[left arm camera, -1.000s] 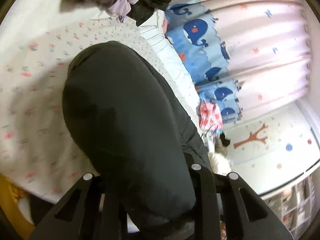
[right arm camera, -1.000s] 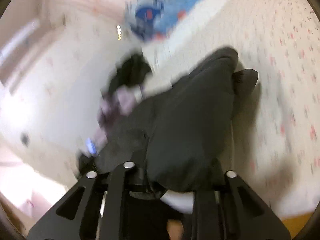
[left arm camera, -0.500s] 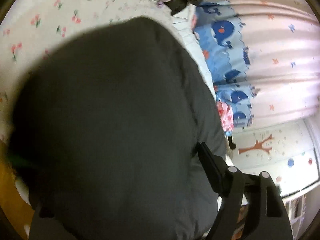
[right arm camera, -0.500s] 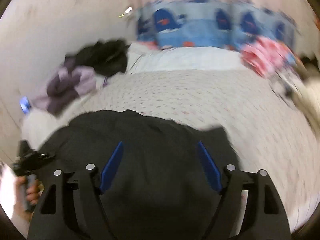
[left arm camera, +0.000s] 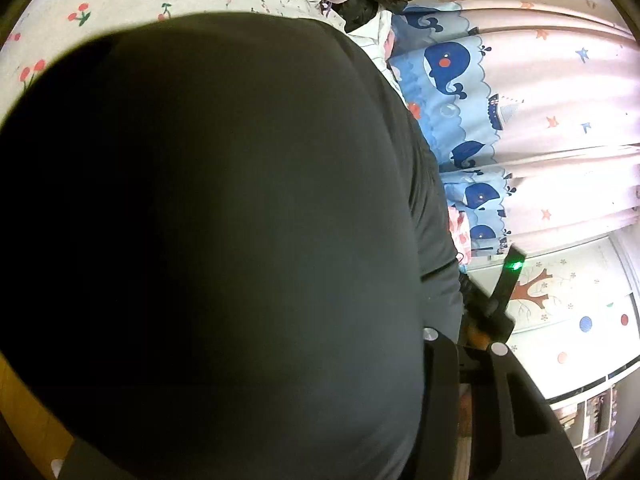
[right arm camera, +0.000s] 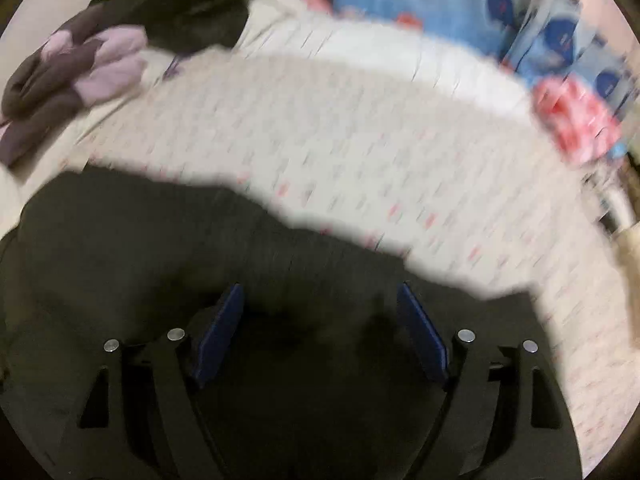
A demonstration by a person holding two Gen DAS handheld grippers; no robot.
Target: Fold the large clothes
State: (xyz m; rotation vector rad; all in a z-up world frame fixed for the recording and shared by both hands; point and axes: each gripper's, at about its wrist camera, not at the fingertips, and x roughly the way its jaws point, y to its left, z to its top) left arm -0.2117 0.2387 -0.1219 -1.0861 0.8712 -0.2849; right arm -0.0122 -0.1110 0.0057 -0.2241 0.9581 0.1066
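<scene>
Right now your right hand-held gripper [right arm camera: 320, 336], jaws just spread and empty, hovers over the dark garment [right arm camera: 140, 264] on the bed [right arm camera: 340, 128]. Your left hand-held gripper's [left arm camera: 248, 408] grip is hidden beneath cloth; snagging could undo the fold.

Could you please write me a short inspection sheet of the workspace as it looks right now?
Surface: bed sheet, pale with a small red print.
Job's things: dark garment lying on the sheet, filling most of the left wrist view.
Clutter: pile of purple and black clothes at the far corner; red-patterned cloth at the bed's edge.
Grippers: right gripper open above the garment, blue pads apart, nothing between them, jaws just opened. Left gripper mostly hidden by the garment; state unclear.
Cables: nothing seen.
Surroundings: whale-print curtain; wall with a tree picture.
</scene>
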